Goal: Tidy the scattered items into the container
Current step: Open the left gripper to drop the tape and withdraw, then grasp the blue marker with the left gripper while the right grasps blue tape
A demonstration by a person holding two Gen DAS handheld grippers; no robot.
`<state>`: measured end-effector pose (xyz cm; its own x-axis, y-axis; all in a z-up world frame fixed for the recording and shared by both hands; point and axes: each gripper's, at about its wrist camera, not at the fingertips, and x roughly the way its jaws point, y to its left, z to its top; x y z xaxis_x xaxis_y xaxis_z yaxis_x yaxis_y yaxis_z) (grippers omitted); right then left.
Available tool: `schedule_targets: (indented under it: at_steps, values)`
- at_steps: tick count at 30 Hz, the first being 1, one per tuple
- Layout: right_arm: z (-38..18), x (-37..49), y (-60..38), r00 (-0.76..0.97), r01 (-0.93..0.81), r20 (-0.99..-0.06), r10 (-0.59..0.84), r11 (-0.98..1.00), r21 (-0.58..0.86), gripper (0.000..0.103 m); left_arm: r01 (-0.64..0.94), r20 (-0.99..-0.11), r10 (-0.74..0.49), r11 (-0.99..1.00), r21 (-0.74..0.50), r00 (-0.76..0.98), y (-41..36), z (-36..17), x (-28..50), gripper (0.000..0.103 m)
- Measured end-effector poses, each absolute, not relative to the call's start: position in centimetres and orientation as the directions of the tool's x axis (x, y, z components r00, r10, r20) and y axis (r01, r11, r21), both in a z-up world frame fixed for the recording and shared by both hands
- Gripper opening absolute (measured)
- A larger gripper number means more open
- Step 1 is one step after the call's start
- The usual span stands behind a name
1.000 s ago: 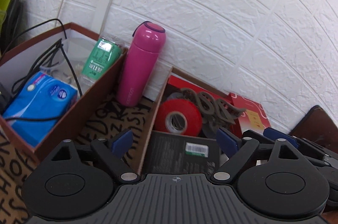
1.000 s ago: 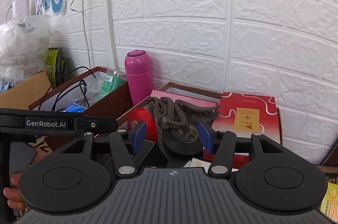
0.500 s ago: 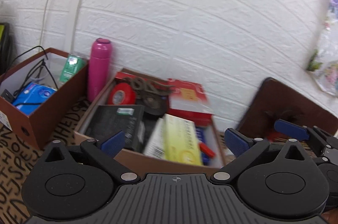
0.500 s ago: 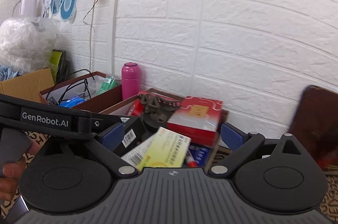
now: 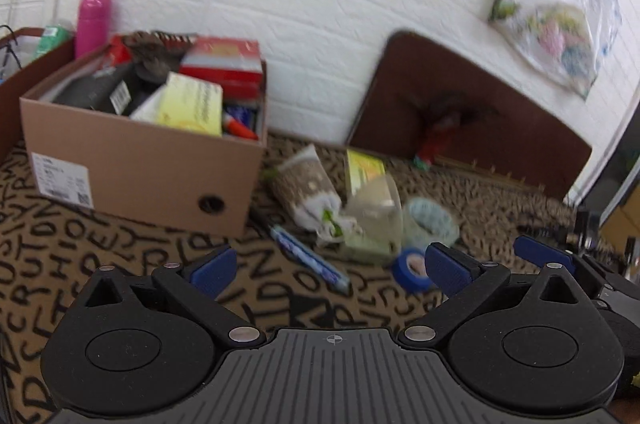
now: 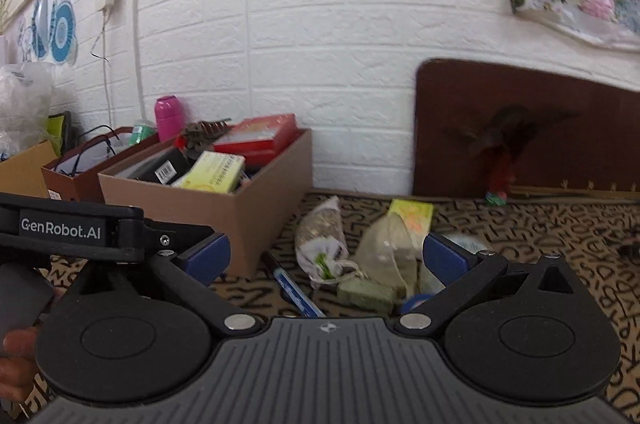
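A: The left gripper is standing wide open over the lettered cloth, its blue pads far apart and holding nothing. The right gripper is gaping just as wide, also empty.

B: Where are the scattered items lying?

A: They are sitting in a loose cluster on the cloth just to the right of the cardboard box. A blue pen is lying nearest the box's corner. A speckled pouch is resting behind it, touching a crumpled clear bag. A yellow packet is peeking out behind the bag.

B: And the tape?

A: A pale roll of tape is sitting at the right of the bag, and a small blue roll is lying closest to the left gripper's right pad.

B: Is the box holding anything?

A: It is already holding a yellow carton, a red box and a dark packet. A pink bottle is standing behind it against the white brick wall.
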<state>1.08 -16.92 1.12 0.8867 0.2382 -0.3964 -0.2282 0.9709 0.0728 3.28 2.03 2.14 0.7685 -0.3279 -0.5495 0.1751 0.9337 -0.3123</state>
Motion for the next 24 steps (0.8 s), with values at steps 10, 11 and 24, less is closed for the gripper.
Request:
schedule_targets:
  at_steps: [10, 11, 24]
  values:
    - [-2.2, 2.3, -22.2, 0.887, -0.079, -0.440, 0.143, 0.984, 0.159, 0.099, 0.219, -0.587, -0.324, 0.945, -0.244, 0.742, -2.2, 0.7, 6.3, 0.103]
    - [-2.5, 2.6, -22.6, 0.885, -0.072, -0.445, 0.140, 0.984, 0.166, 0.098, 0.218, -0.592, -0.323, 0.945, -0.243, 0.738, -2.5, 0.4, 6.7, 0.103]
    - [-7.3, 6.7, -22.6, 0.786, -0.111, -0.581, 0.211, 0.973, 0.204, 0.065, 0.159, -0.682, -0.281, 0.958, -0.238, 0.676, -2.8, -4.4, 11.1, 0.084]
